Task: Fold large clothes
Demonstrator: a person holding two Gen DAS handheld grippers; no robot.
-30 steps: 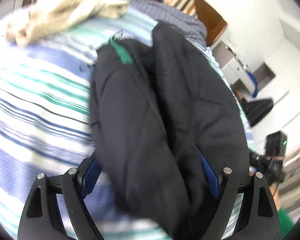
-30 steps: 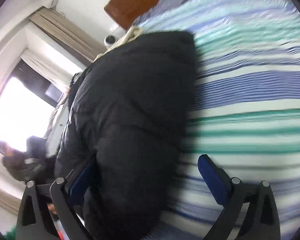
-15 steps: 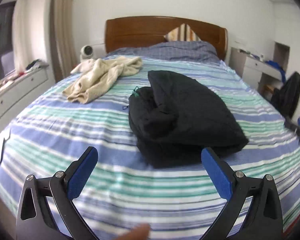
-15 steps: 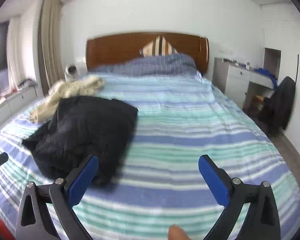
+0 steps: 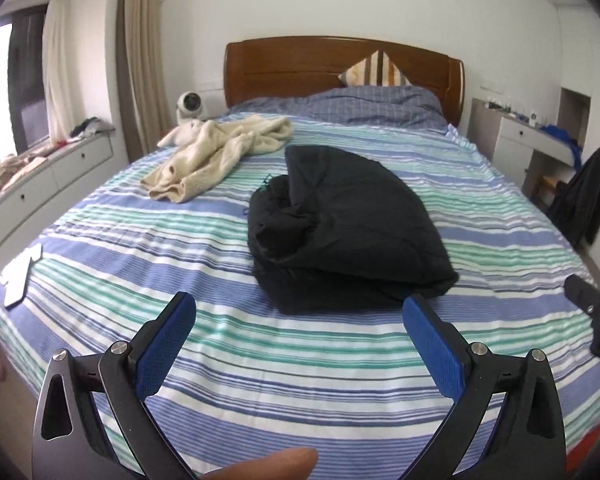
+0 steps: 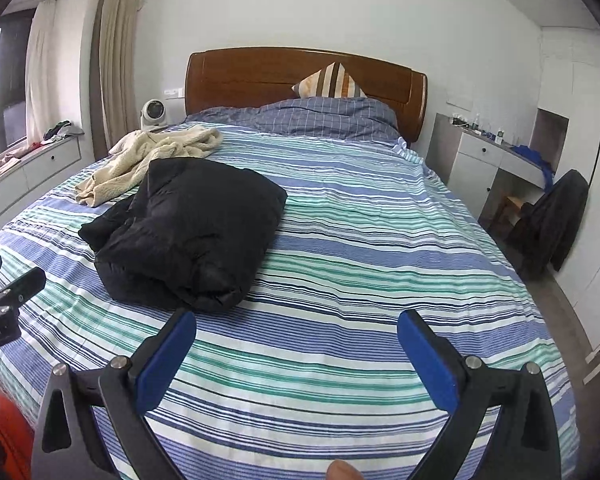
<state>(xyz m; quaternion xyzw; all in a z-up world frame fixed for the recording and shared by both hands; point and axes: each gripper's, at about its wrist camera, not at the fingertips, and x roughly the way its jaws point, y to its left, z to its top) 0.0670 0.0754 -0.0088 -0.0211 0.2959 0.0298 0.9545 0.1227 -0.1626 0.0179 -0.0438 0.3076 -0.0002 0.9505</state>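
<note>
A black padded jacket (image 5: 347, 224) lies folded in a thick bundle on the striped bed (image 5: 140, 240); in the right wrist view it lies left of centre (image 6: 192, 232). My left gripper (image 5: 300, 320) is open and empty, held back from the jacket near the foot of the bed. My right gripper (image 6: 296, 332) is open and empty, to the right of the jacket (image 6: 192, 232) and apart from it. A cream fleece garment (image 5: 216, 156) lies crumpled beyond the jacket at the far left; it also shows in the right wrist view (image 6: 152, 156).
A wooden headboard (image 5: 339, 64) and pillows stand at the far end. White drawers (image 5: 52, 172) run along the left wall. A desk (image 6: 495, 160) and a chair with dark clothes (image 6: 555, 220) stand on the right. A white paper (image 5: 20, 272) lies at the bed's left edge.
Both grippers have let go of the black jacket and pulled back from it. The jacket now rests folded on the bed, and both views have levelled out.
</note>
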